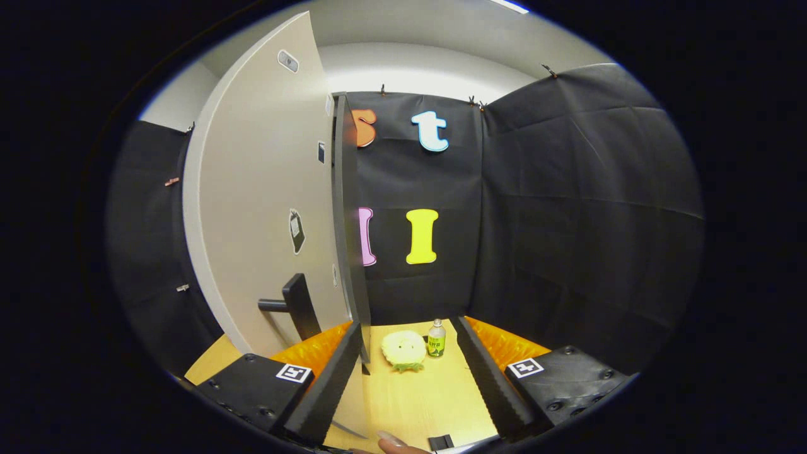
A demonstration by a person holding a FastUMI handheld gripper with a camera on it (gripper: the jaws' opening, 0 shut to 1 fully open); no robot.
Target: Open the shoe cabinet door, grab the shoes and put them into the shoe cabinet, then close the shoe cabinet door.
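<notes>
1. While the claw [410,372] is held spread wide with nothing between its fingers, the shoe cabinet door [265,208] is seen at about ten o'clock from the fingertips, standing upright with its long axis vertical.
2. The door is swung open, so that its thin dark edge [345,214] is turned towards the camera and its pale face is angled off to the left.
3. A dark handle [296,306] is fixed low on the door's face, its bar set upright, just above the left finger [328,384].
4. The bottom of the door's edge is found just beside the left fingertip; whether they touch cannot be told.
5. Beyond the fingers, at twelve o'clock, a pale yellow plush slipper [404,350] is laid on the wooden desk [416,403]; which way its toe points cannot be told.
6. A small bottle [436,338] is stood upright just beside the slipper, at one o'clock.
7. A person's fingertip [394,444] is seen at six o'clock, below the fingers.
</notes>
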